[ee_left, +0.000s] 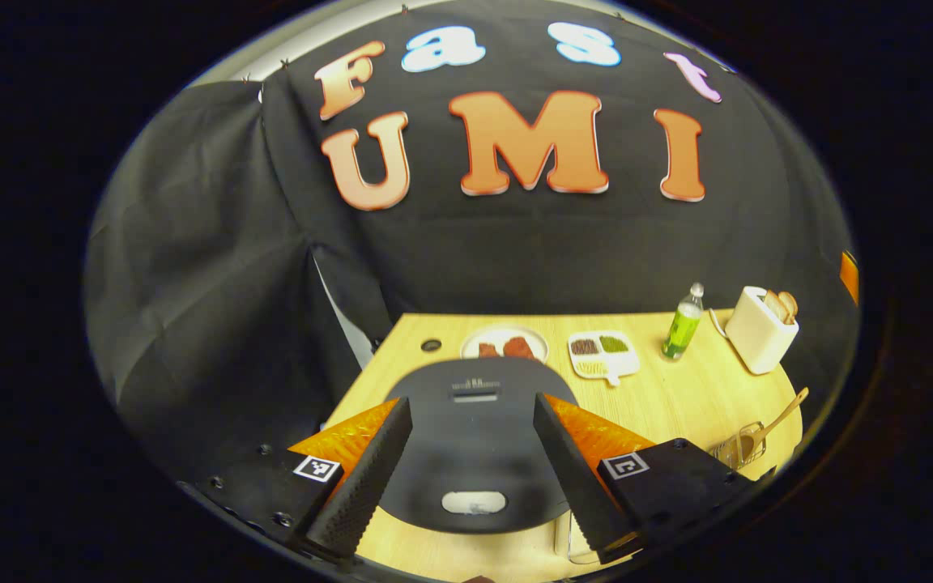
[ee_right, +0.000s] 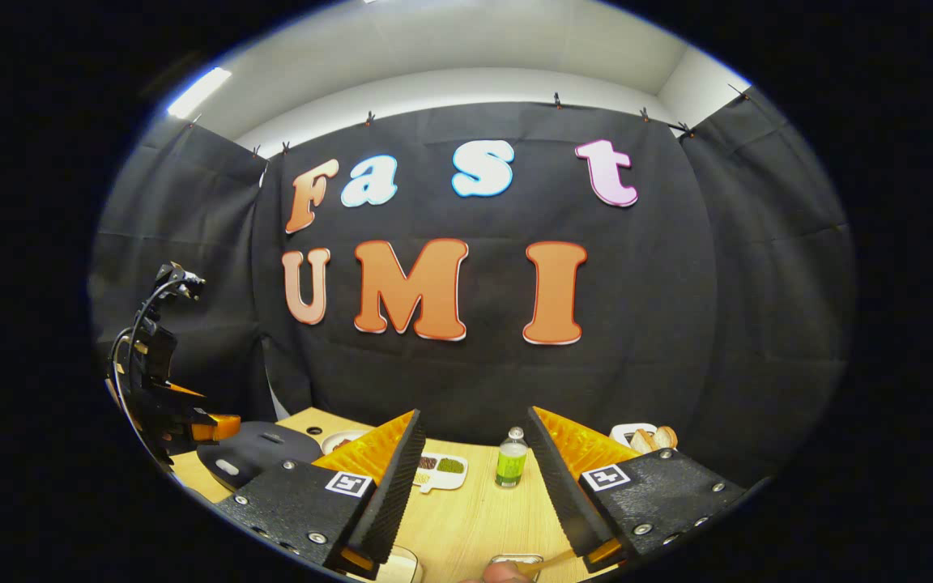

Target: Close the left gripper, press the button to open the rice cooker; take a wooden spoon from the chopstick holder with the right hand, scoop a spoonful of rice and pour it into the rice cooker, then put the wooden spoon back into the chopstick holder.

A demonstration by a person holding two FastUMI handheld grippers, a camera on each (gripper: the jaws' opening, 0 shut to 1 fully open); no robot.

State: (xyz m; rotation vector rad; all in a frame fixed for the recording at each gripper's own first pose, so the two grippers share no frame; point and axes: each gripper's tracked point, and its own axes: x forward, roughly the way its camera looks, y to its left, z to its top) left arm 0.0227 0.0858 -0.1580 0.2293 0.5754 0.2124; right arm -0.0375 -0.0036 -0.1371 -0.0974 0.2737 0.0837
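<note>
Clearly, the left gripper (ee_left: 475,478) has its fingers spread wide apart with nothing between them, straddling the closed black rice cooker (ee_left: 475,441) from above; the pale oval release button (ee_left: 474,502) sits in the gap between the tips. The task wants these fingers brought together before pressing, so the likely slip is pushing down while they are parted: they would pass either side of the button and land on the lid, or skid off its curved surface. A press off-centre could also nudge the cooker across the wooden table (ee_left: 677,397).

The right gripper (ee_right: 475,502) is likewise spread and empty, hovering above the table well apart from the cooker. In the right gripper view the other gripper hangs over the cooker at far left.

The wooden spoon (ee_left: 782,417) stands in the clear chopstick holder (ee_left: 738,445), near the table's right edge. Its long axis leans, handle end up and away toward the right, lower end down in the holder. A grab at that slant may tip the light holder over.

Farther back stand a green bottle (ee_left: 683,324), a toaster (ee_left: 760,330) with bread, a divided dish (ee_left: 602,356) and a plate (ee_left: 505,344).
</note>
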